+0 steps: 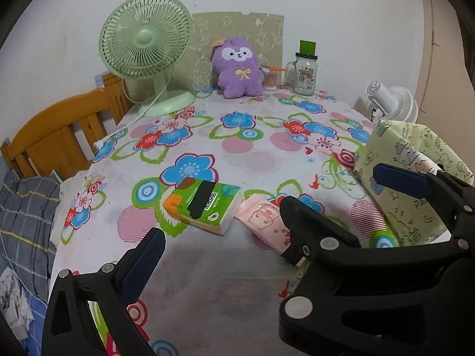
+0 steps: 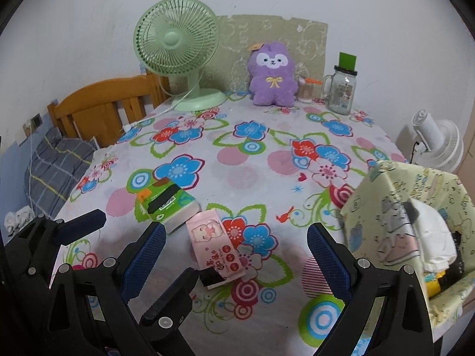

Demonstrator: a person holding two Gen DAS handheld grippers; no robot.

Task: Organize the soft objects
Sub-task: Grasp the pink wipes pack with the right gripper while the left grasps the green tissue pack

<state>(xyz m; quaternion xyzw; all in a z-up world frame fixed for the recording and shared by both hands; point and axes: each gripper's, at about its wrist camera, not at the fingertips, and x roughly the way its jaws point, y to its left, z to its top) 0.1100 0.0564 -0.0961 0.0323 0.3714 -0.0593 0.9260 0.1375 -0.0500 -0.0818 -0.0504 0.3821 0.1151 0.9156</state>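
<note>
A green tissue pack [image 1: 203, 204] [image 2: 167, 204] and a pink wet-wipe pack [image 1: 267, 222] [image 2: 215, 243] lie side by side on the flowered tablecloth [image 1: 237, 136] [image 2: 267, 160]. A purple plush toy [image 1: 239, 68] [image 2: 273, 74] sits upright at the far edge. My left gripper [image 1: 219, 231] is open and empty, just short of the two packs. My right gripper [image 2: 237, 252] is open and empty, straddling the pink pack's near end. The right gripper's fingers [image 1: 400, 178] show in the left wrist view, the left gripper's fingers [image 2: 86, 222] in the right wrist view.
A pale green fabric bin [image 1: 415, 178] [image 2: 415, 222] stands at the table's right edge, with white and yellow things inside. A green fan [image 1: 145, 47] [image 2: 178, 47], a glass jar [image 1: 305, 71] [image 2: 341, 92] and a cotton-swab pot [image 2: 305, 89] stand at the back. A wooden headboard [image 1: 59, 142] is left; a white fan [image 2: 436, 142] is right.
</note>
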